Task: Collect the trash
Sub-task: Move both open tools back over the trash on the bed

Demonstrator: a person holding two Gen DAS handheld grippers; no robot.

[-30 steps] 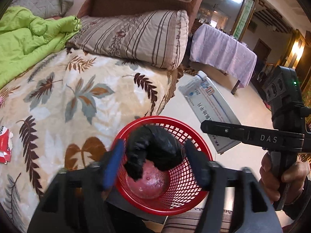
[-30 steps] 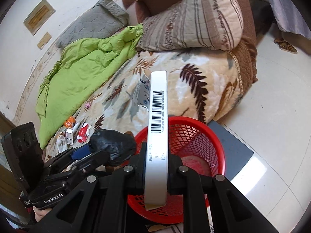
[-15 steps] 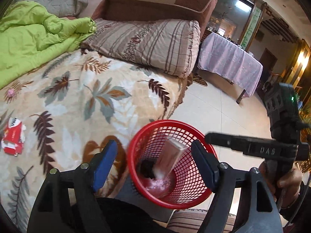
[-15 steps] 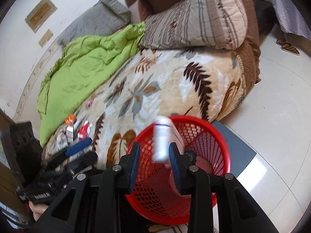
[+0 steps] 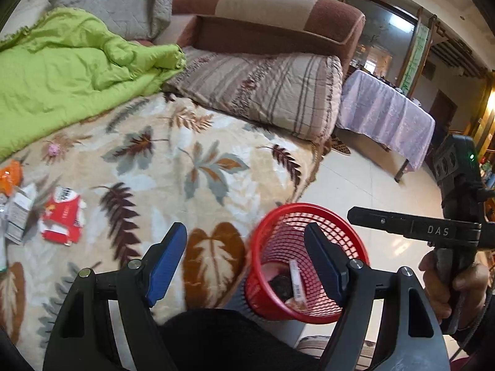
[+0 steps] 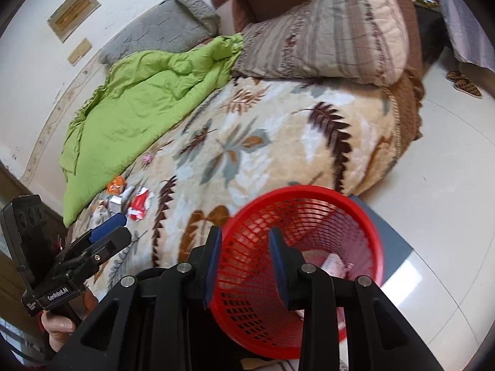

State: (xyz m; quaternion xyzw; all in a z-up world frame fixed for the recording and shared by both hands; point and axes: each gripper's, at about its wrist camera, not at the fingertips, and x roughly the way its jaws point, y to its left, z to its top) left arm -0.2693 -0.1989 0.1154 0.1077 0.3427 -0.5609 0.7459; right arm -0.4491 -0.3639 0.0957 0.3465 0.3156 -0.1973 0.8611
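While both tilt down, left tongs wide, right tongs part-open, both empty, over basket

Both views were bright with soft, even daylight and only faint shadows. Glare lay on the pale floor just right of the red basket, and a warm lamp glowed far beyond the basket at the left-wrist view's right edge. Fisheye bending curved everything toward dark corners. The basket's near rim and the bedspread beside it were smeared by motion blur.
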